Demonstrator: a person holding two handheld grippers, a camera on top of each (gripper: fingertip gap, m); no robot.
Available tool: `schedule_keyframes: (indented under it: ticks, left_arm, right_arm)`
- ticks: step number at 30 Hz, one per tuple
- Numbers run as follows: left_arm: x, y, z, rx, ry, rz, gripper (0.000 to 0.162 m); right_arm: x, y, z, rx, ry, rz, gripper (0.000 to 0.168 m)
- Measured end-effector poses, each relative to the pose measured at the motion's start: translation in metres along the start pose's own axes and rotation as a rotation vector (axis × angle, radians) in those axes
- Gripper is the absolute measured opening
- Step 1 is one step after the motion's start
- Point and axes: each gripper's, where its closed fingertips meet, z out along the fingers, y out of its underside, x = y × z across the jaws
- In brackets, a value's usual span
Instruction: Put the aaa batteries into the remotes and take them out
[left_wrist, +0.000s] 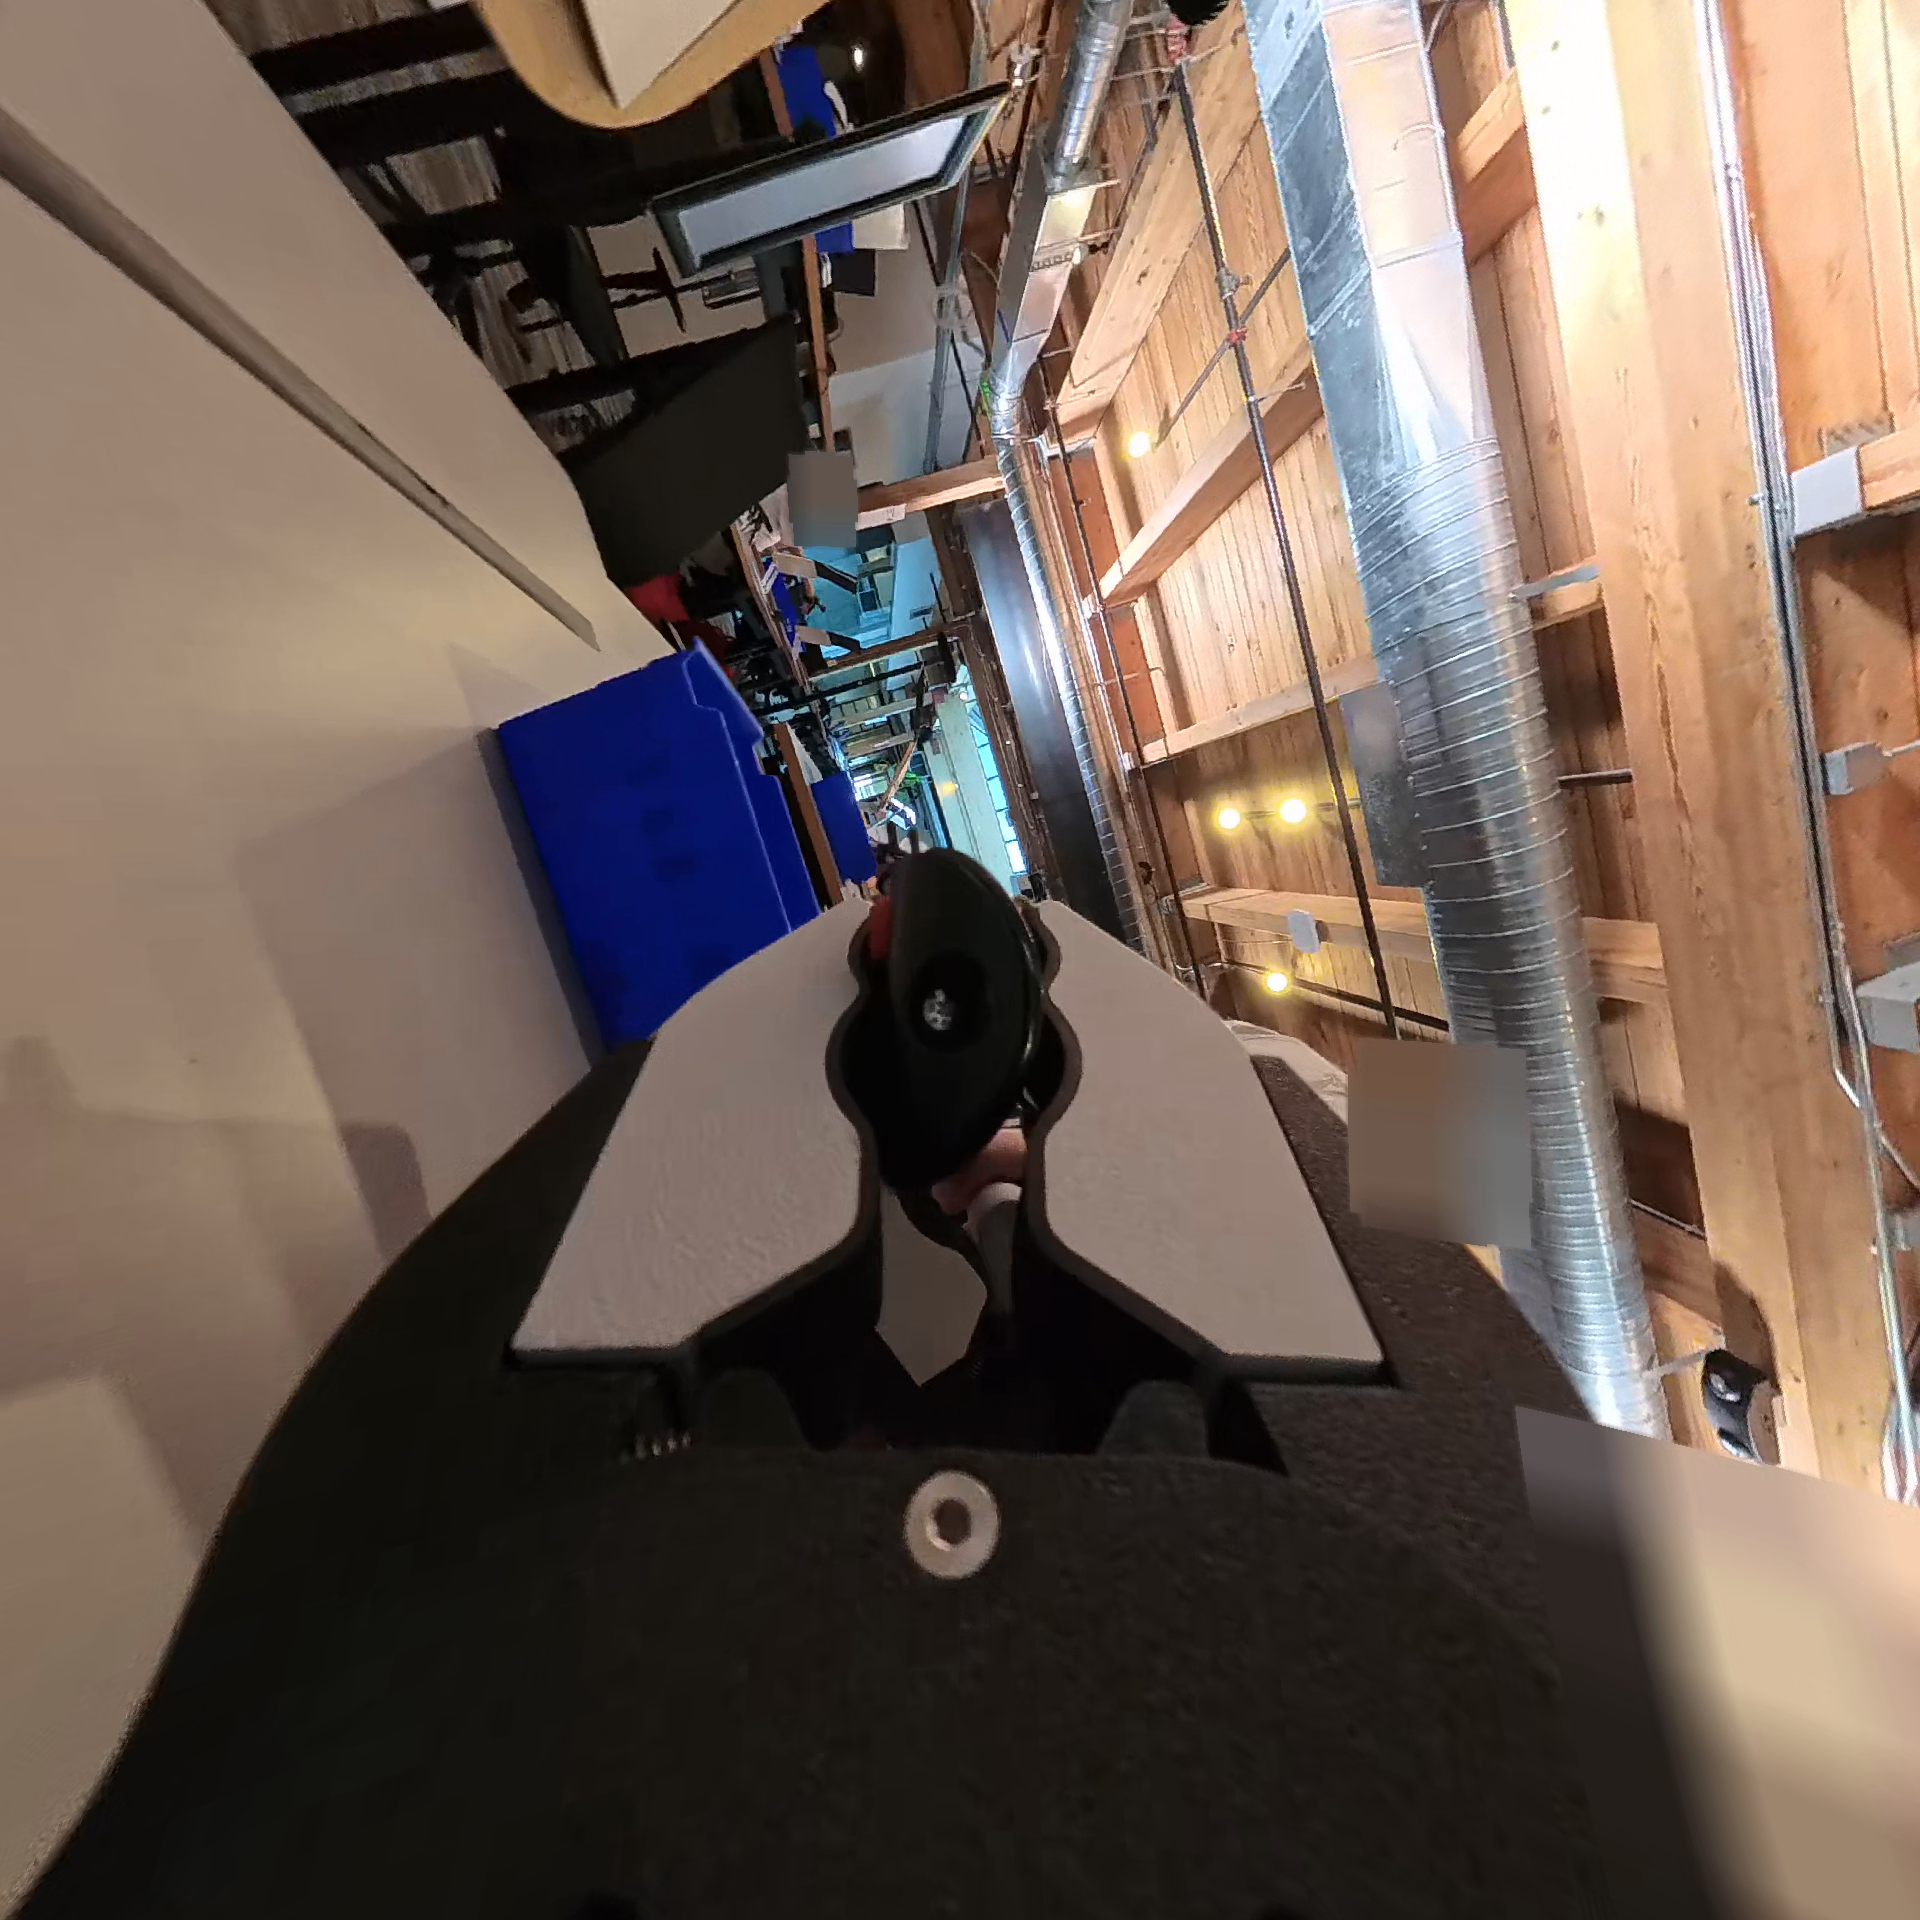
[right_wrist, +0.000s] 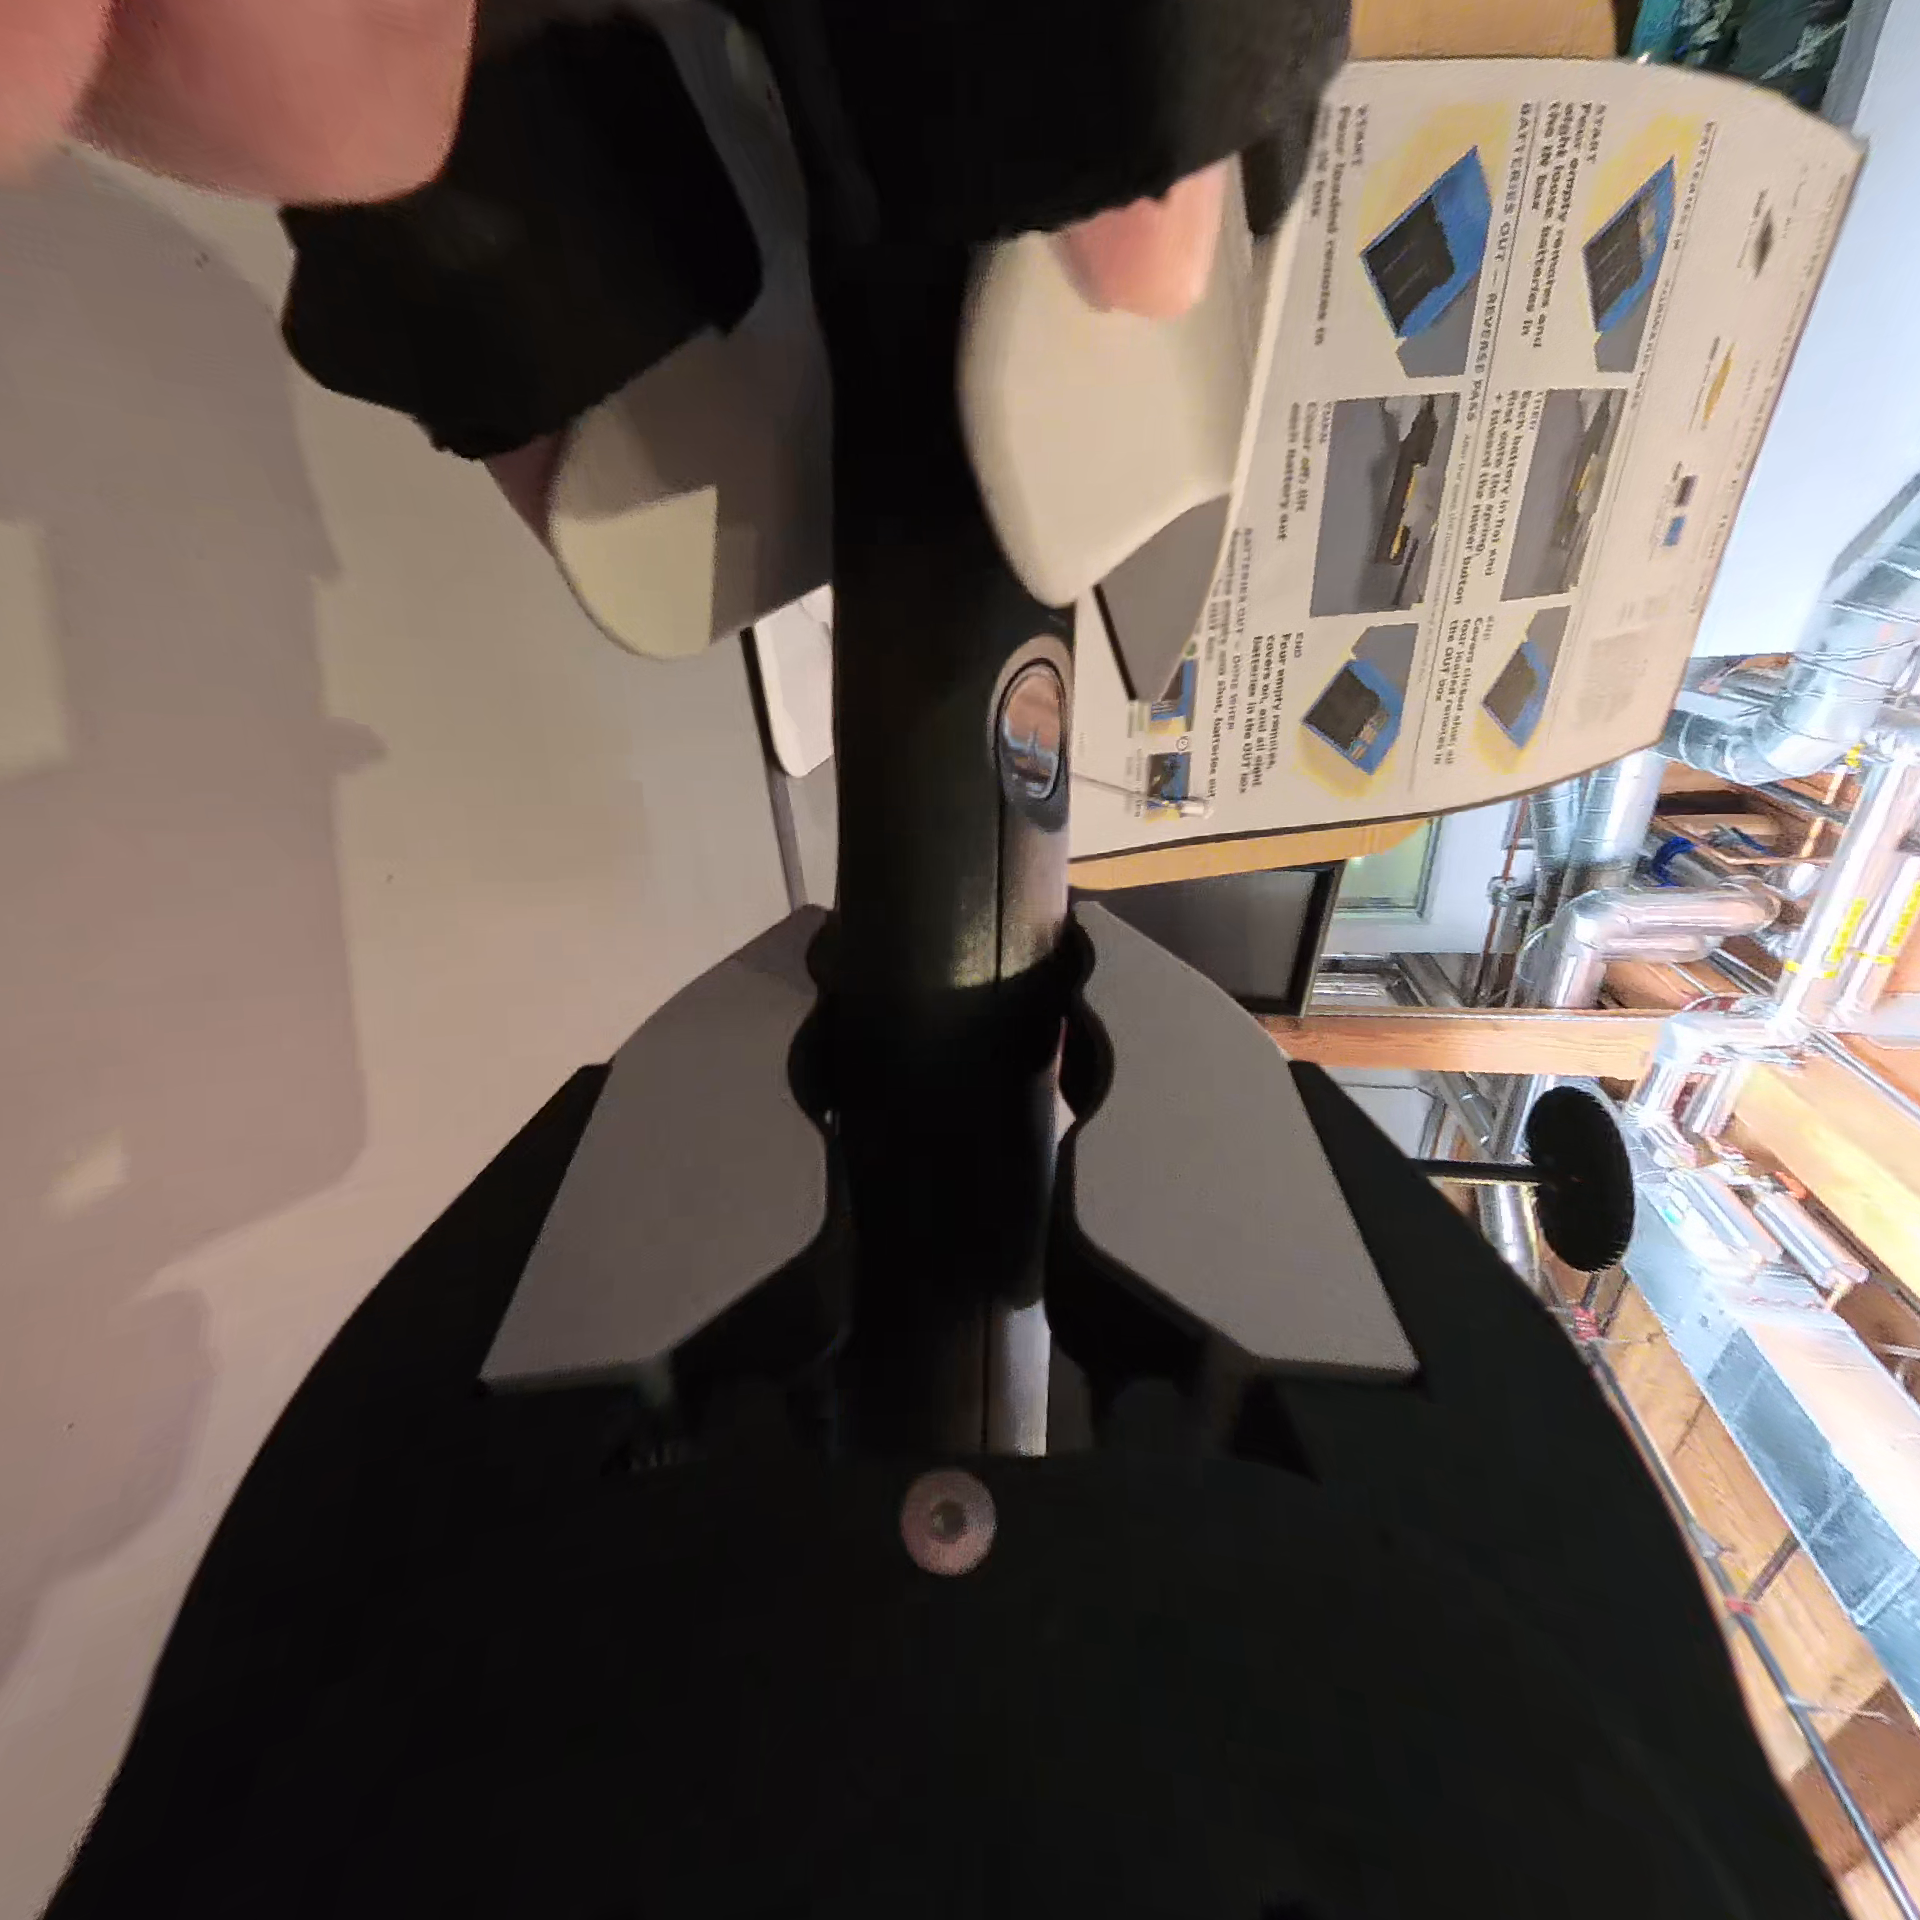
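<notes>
Wooden ceiling joists and silver ducting (left_wrist: 1455, 727) fill the far side of both views, tipped sideways, so you are holding both tools on their sides above the pale bench (left_wrist: 208, 727), with a blue bin (left_wrist: 644, 842) standing on it just beyond your left claw (left_wrist: 951, 1023).

Your left claw is clenched on the end of a black remote (left_wrist: 951, 1023), which points straight away from that camera. Your right claw (right_wrist: 940, 1039) grips the same long black remote (right_wrist: 935, 727) lower along its body, and at the far end of that view the left tool's pale fingers (right_wrist: 1081, 416) pinch it, with your gloved hand (right_wrist: 499, 260) behind. An instruction sheet (right_wrist: 1507, 436) stands propped behind them.

No battery shows in either view, and I cannot tell whether the cover is on or off, so the step looks like a two-handed hold to work the cover or re-grip the remote. Keep one claw firm as the anchor and let only the other slide or pull, along the remote's length and not across it. The casing is smooth and glossy, so it is likely to twist if both grips loosen together. Lower it closer to the bench before releasing anything.
</notes>
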Motion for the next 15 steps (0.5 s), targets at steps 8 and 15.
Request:
schedule_keyframes:
  ticks: [8,15]
  left_arm:
    - [0.004,0.007,0.004,-0.039,0.021,0.017,0.025]
    - [0.016,-0.004,0.0,-0.012,0.044,0.104,0.026]
  right_arm:
    - [0.006,0.005,-0.005,0.012,0.01,-0.046,0.038]
    - [0.023,0.037,-0.011,-0.003,0.031,-0.075,0.029]
